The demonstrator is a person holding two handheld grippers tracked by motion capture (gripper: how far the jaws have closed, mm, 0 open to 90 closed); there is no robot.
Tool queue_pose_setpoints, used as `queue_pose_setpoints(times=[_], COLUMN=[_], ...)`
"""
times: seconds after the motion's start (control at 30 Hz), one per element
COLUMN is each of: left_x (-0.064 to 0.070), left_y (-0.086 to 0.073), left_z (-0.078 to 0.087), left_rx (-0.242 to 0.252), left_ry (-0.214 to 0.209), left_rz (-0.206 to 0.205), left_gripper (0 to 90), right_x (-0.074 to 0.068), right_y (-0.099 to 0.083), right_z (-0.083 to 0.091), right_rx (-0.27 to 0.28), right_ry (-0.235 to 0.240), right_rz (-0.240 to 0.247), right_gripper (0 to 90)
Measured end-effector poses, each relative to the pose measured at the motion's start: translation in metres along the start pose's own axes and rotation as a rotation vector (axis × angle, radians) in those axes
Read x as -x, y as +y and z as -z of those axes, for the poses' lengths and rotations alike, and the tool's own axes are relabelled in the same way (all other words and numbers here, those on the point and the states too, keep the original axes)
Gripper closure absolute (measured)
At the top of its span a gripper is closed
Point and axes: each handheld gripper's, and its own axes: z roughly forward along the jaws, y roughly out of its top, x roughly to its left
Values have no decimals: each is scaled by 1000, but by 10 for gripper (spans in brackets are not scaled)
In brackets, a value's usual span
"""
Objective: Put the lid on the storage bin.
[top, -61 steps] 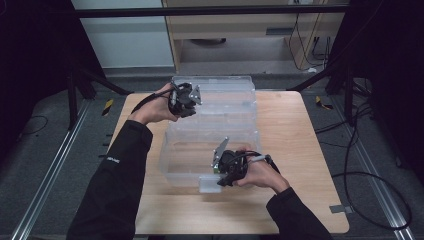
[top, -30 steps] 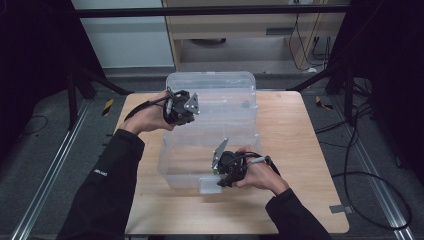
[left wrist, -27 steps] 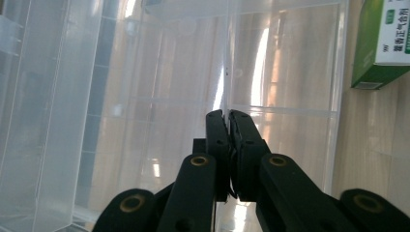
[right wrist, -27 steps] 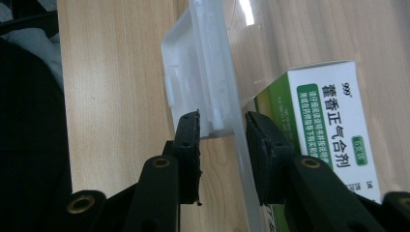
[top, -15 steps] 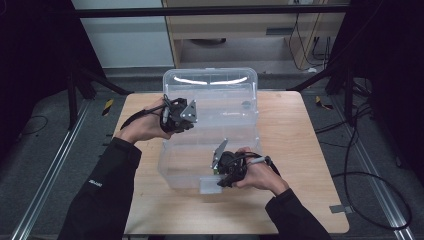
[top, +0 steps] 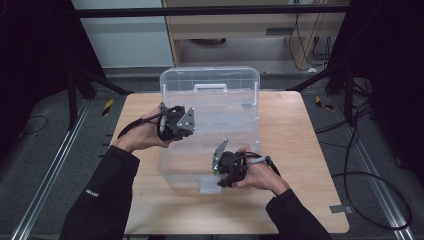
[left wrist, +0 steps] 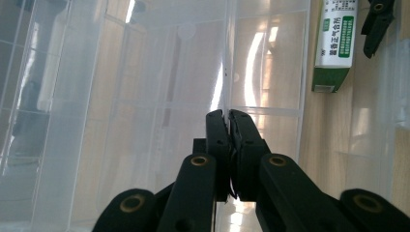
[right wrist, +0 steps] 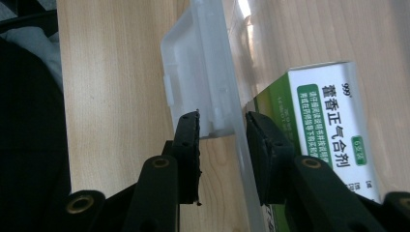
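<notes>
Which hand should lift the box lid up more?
Left. The left gripper is shut on the lid edge, while the right gripper straddles the box's front wall by the latch, steadying it.

A pale wooden worktop (top: 310, 150) stands on a grey carpeted floor (top: 45, 165). Metal rails (top: 47, 182) run along the floor on either side of it, and black cables (top: 372, 165) loop across the carpet to the right. Beyond the far edge stands a light wood cabinet (top: 240, 30) beside a white panel (top: 122, 37). Dark curtains (top: 30, 60) close off both sides. Yellow-and-black tape marks (top: 107, 106) lie on the floor near the far corners.
</notes>
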Motion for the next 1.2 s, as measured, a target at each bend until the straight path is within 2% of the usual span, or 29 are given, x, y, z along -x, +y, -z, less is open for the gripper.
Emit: queue_pose_setpoints(times=[0.57, 1.2], left_x=[17, 24], left_y=[-5, -6], left_z=[2, 2], left_rx=[11, 12], left_ry=[-15, -17], left_rz=[3, 3], left_gripper=[865, 859], right_x=[-3, -6], right_y=[0, -1], right_z=[1, 2], right_rx=[1, 16], right_ry=[-21, -48], right_rz=[0, 13], right_gripper=[661, 646])
